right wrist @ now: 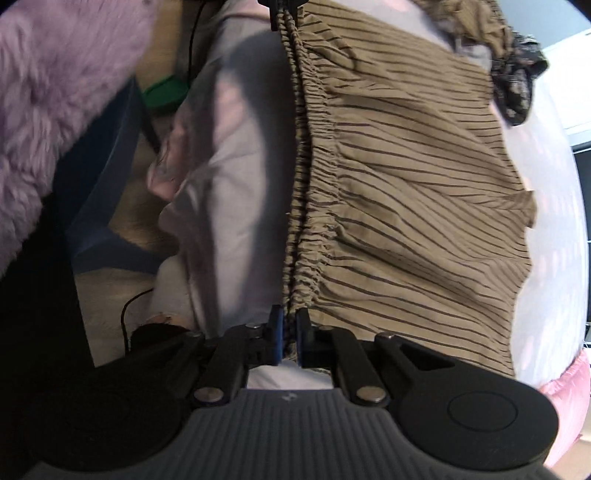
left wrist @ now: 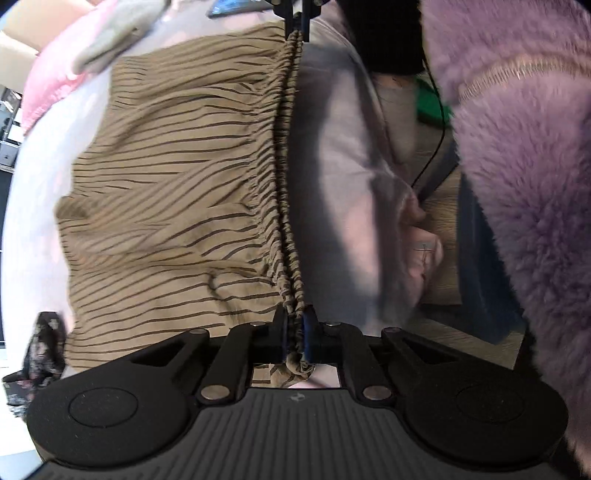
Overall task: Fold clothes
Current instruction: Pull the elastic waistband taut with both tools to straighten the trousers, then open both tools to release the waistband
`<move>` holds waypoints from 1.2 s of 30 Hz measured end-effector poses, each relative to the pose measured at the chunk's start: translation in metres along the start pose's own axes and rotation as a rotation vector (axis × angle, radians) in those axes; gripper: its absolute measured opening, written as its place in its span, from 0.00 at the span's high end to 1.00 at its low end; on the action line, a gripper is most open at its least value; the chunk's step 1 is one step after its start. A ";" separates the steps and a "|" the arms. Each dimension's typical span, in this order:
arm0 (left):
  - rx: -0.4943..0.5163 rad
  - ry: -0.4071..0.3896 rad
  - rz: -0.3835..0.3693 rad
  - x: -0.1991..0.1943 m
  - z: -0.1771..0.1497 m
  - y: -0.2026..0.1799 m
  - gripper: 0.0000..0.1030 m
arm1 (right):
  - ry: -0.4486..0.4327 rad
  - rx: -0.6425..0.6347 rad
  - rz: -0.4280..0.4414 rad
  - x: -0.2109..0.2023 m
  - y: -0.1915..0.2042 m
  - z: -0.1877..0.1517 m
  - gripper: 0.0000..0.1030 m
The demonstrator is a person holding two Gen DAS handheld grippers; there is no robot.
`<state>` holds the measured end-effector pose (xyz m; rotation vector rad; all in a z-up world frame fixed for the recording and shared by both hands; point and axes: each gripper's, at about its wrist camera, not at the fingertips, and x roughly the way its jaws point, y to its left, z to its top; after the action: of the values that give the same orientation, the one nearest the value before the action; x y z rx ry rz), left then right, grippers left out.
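A tan garment with thin dark stripes (left wrist: 177,192) (right wrist: 406,206) hangs stretched between my two grippers by its gathered elastic waistband (left wrist: 286,177) (right wrist: 301,184). My left gripper (left wrist: 295,332) is shut on one end of the waistband, with bunched fabric pressed between its blue pads. My right gripper (right wrist: 289,332) is shut on the other end. Each gripper shows at the top edge of the other's view, the right gripper (left wrist: 298,18) and the left gripper (right wrist: 282,9). The rest of the garment drapes onto a pale lilac cover (left wrist: 332,166) (right wrist: 229,177).
A person's fluffy purple sleeve (left wrist: 524,147) (right wrist: 55,92) is close beside the waistband. A pink cloth (left wrist: 51,81), a dark floral cloth (right wrist: 517,85) and a green object (left wrist: 432,103) lie around. A black cable (left wrist: 439,122) and wooden floor (left wrist: 443,240) show past the cover's edge.
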<state>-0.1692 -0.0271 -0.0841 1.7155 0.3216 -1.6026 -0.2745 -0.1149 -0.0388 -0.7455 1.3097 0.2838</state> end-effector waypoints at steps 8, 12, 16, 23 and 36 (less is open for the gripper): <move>-0.170 0.005 -0.088 0.030 -0.003 0.024 0.89 | 0.008 0.055 0.035 0.020 0.002 0.001 0.89; -0.232 0.019 -0.145 0.036 -0.009 0.037 0.76 | 0.014 0.060 0.062 0.023 0.005 0.000 0.74; -0.258 0.003 -0.176 0.031 -0.011 0.043 0.75 | -0.031 0.093 0.083 0.012 0.003 -0.002 0.72; -0.526 -0.138 -0.204 0.003 -0.022 0.092 0.74 | -0.147 0.416 0.071 -0.017 -0.040 -0.015 0.65; -0.843 -0.072 -0.208 0.009 -0.016 0.115 0.75 | -0.044 1.295 0.326 0.016 -0.084 -0.062 0.63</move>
<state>-0.0819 -0.0977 -0.0542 0.9913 1.0009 -1.3646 -0.2687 -0.2198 -0.0307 0.5650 1.2590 -0.3028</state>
